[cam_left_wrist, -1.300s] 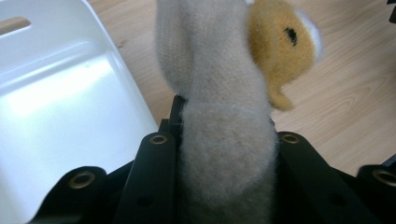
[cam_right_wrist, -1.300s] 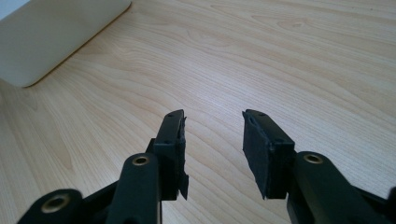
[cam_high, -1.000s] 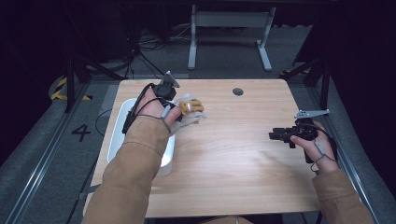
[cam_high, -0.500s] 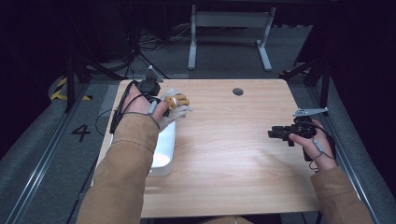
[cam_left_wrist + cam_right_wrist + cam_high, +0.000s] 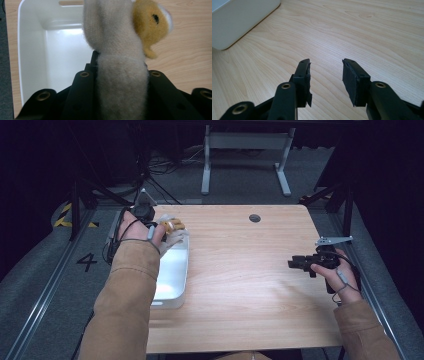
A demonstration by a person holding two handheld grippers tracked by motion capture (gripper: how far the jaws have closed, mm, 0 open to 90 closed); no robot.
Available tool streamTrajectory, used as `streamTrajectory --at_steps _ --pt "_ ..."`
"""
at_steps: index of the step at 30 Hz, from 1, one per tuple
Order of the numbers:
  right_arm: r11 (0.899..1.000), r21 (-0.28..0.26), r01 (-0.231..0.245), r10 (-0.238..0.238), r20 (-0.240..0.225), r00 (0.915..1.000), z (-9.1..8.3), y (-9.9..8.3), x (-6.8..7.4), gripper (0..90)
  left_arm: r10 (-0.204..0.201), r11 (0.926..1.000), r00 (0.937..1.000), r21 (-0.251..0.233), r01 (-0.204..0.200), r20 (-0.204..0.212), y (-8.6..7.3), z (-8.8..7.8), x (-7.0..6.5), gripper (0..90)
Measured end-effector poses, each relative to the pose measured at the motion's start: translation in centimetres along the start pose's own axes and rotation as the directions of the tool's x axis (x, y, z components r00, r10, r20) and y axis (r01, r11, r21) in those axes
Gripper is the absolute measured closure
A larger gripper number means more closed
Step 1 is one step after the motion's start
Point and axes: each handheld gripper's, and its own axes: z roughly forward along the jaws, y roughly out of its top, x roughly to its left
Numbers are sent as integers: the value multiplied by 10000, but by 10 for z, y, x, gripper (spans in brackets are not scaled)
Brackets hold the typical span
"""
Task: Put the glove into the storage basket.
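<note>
A plush toy (image 5: 120, 50), beige with a yellow-orange head, is clamped between the jaws of my left gripper (image 5: 159, 231). In the high view the plush toy (image 5: 172, 227) hangs over the far right corner of a white bin (image 5: 175, 275) at the table's left. The left gripper view looks down past the toy into the white bin (image 5: 32, 50). My right gripper (image 5: 295, 263) rests low over the wood at the table's right side. Its jaws stand apart with nothing between them, as the right gripper (image 5: 325, 75) view shows.
The wooden table (image 5: 250, 295) has a round cable hole (image 5: 254, 218) near its far edge. The white bin (image 5: 237, 20) sits far off in the right gripper view. Beyond the table are a dark floor and a grey stand (image 5: 245, 150).
My left hand has carried the plush toy leftwards, from over the bare wood to the bin's far right corner. The right hand has stayed put.
</note>
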Motion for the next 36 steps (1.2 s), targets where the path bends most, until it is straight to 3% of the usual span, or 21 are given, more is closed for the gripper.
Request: streamTrajectory --at_steps 9,27,36 --pt "10000 -30 -72 72 71 9999 -3 -3 -1 591 -416 9991 9991 56 416 -126 1 6 8 711" --pt "10000 11 -65 65 107 9999 -3 -4 -1 590 -1110 9932 9937 337 1114 -127 -11 47 33 710" --pt "10000 22 -69 69 90 9999 -3 -4 -2 589 -1911 9811 9813 279 1916 -212 -17 64 51 709"
